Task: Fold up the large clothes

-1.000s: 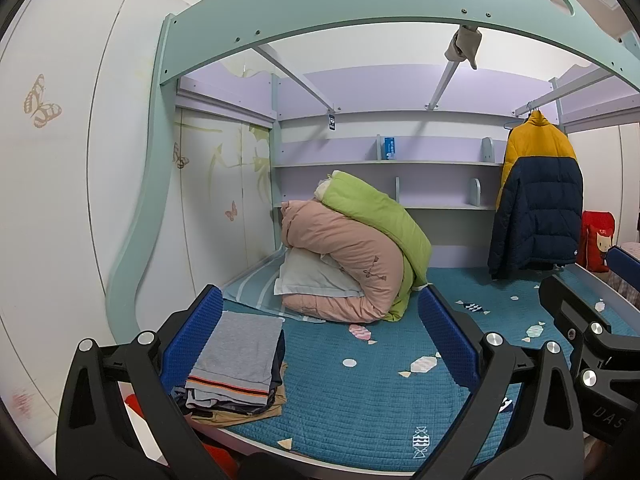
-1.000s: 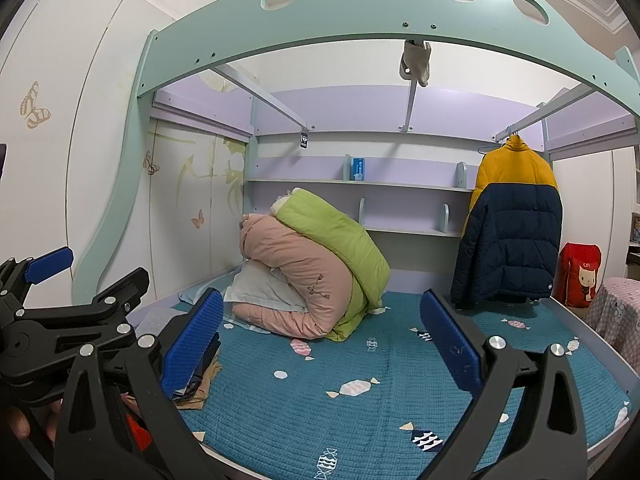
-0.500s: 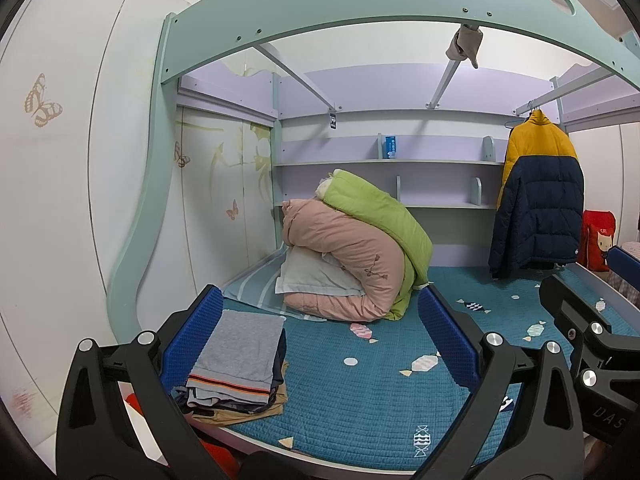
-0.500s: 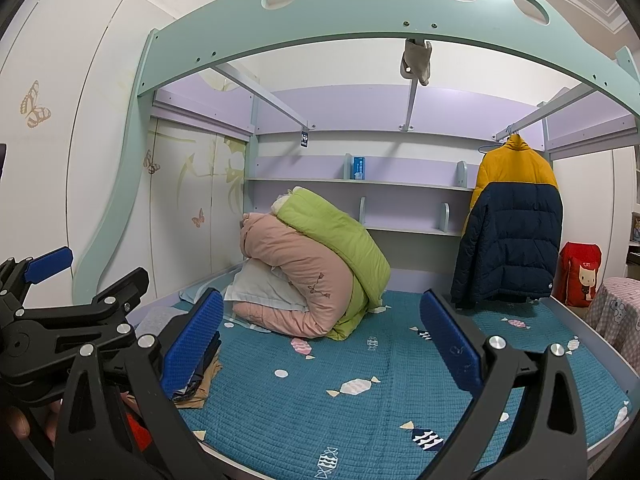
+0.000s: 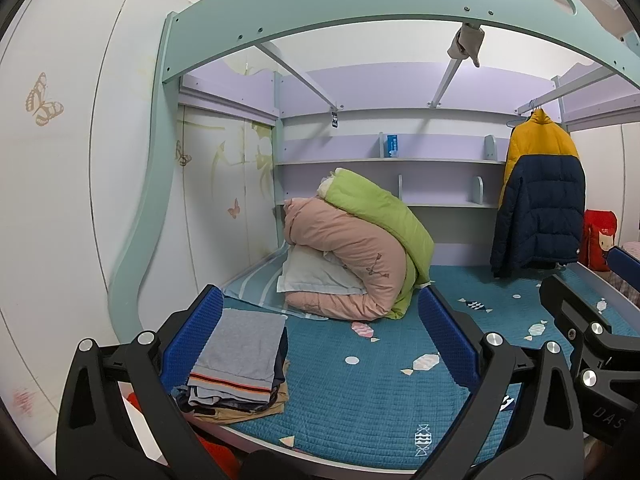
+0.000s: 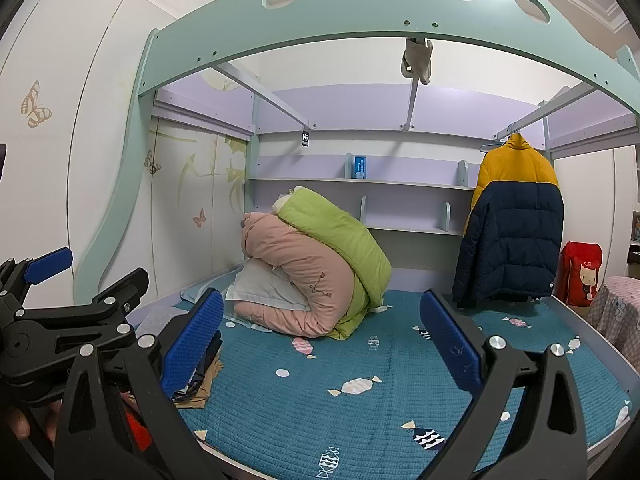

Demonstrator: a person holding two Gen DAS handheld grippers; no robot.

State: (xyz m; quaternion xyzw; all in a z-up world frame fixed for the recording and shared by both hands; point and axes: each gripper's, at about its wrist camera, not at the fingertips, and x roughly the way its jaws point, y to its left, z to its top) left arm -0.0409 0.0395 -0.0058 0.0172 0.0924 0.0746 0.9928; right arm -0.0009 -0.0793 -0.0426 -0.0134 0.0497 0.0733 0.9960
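A yellow and navy puffer jacket (image 5: 540, 196) hangs on a hanger at the bed's far right; it also shows in the right wrist view (image 6: 512, 224). A stack of folded clothes (image 5: 240, 360) with a grey piece on top lies at the bed's near left corner, and its edge shows in the right wrist view (image 6: 200, 380). My left gripper (image 5: 320, 344) is open and empty, held in front of the bed. My right gripper (image 6: 320, 344) is open and empty, to the right of the left one.
The teal quilted bed (image 5: 360, 400) lies under a mint loft frame (image 5: 360, 4). Rolled pink and green duvets (image 5: 360, 252) with a pillow sit at the back left. A red bag (image 6: 580, 272) stands at far right. Shelves (image 6: 360, 180) line the back wall.
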